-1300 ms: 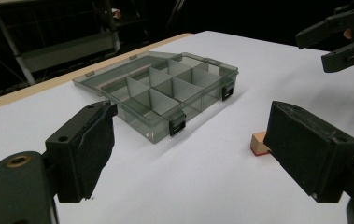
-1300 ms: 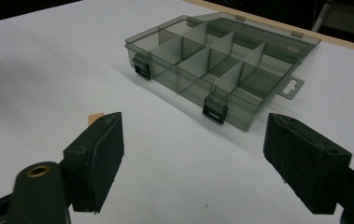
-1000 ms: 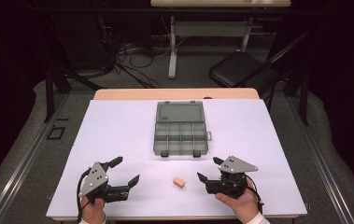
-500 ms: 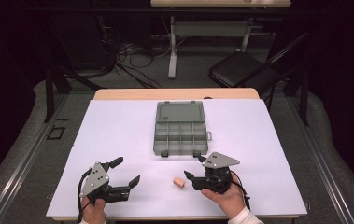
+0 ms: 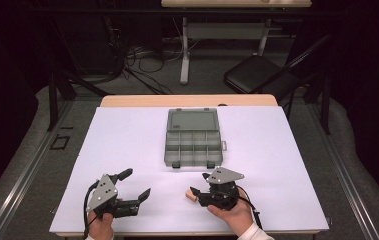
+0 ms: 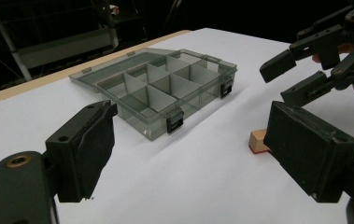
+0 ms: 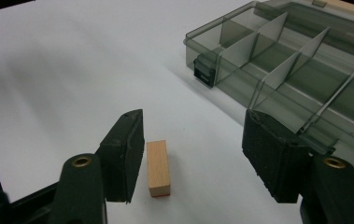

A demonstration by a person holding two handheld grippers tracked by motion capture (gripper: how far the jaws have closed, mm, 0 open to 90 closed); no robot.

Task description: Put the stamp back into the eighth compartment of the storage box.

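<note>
A small wooden block (image 5: 192, 196) (image 7: 158, 168) lies on the white table (image 5: 287, 160), in front of an open grey compartment box (image 5: 193, 147) (image 7: 286, 65). My right gripper (image 5: 198, 184) (image 7: 198, 158) has its jaws either side of the block and they have just been closing. The block sits close by one jaw with a gap to the other, so the pads do not press on it. My left gripper (image 5: 137, 183) (image 6: 188, 149) rests open near the front left edge with nothing between its jaws. Its view shows the block (image 6: 258, 141), the box (image 6: 165, 88) and the right gripper (image 6: 296, 70).
The box's clear lid (image 5: 193, 120) lies flat behind its compartments. Past the table's far wooden edge (image 5: 187, 100) stand a black chair (image 5: 262, 75) and desk legs (image 5: 183, 55), with cables on the floor.
My right gripper has moved left towards the block and now has it between its jaws, which have narrowed. The left gripper has kept still.
</note>
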